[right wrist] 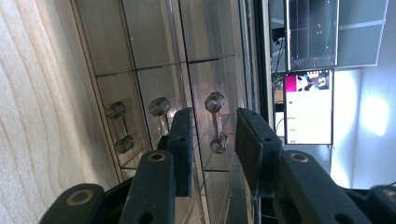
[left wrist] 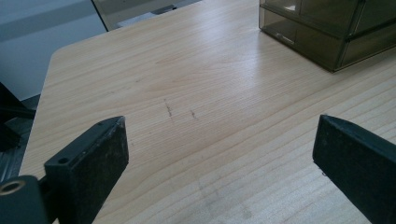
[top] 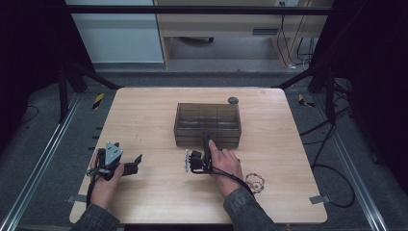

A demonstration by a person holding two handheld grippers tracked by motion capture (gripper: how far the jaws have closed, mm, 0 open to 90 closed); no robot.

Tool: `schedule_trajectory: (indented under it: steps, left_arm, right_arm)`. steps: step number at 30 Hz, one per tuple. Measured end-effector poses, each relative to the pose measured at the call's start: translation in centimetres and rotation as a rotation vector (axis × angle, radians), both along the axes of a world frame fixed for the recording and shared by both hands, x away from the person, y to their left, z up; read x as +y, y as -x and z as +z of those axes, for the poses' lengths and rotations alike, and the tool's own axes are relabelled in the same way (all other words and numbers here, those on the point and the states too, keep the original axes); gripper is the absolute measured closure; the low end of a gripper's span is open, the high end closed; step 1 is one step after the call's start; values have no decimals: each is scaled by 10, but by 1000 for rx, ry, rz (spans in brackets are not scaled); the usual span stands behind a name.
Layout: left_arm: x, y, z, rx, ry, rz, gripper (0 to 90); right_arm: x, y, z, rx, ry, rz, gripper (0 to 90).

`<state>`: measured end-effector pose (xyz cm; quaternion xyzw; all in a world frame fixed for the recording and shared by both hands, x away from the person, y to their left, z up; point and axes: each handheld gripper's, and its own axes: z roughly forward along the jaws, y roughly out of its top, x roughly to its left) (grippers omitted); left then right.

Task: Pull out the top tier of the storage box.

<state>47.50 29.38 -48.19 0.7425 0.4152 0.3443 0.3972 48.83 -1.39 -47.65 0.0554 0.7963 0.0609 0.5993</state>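
Note:
A smoky see-through drawer box (top: 207, 124) stands in the middle of the wooden table (top: 144, 115). My right gripper (top: 208, 139) is turned on its side against the box's front. In the right gripper view its jaws (right wrist: 215, 114) stand partly open on either side of a drawer's clear bar handle (right wrist: 215, 122), with small gaps on both sides. Two similar handles (right wrist: 161, 116) sit on the drawer fronts beside it. My left gripper (top: 136, 163) rests low at the table's left, wide open (left wrist: 219, 126) over bare wood, with the box (left wrist: 327, 28) farther off.
A beaded bracelet (top: 254, 183) lies near the table's front, right of the person's right wrist. A small dark round object (top: 233, 100) sits behind the box. Dark frame legs and cables stand on the floor around the table.

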Motion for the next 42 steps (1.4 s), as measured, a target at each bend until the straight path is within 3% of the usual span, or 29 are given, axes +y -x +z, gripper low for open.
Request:
schedule_trajectory:
  steps: [13,42]
  left_arm:
    - [0,-1,-1,5,-1,-5,35]
    - [-2,-1,-1,10,-8,-14,39]
  right_arm:
    - [-1,-4,1,-1,-36,-4,726]
    - [-2,-8,-1,2,11,17,771]
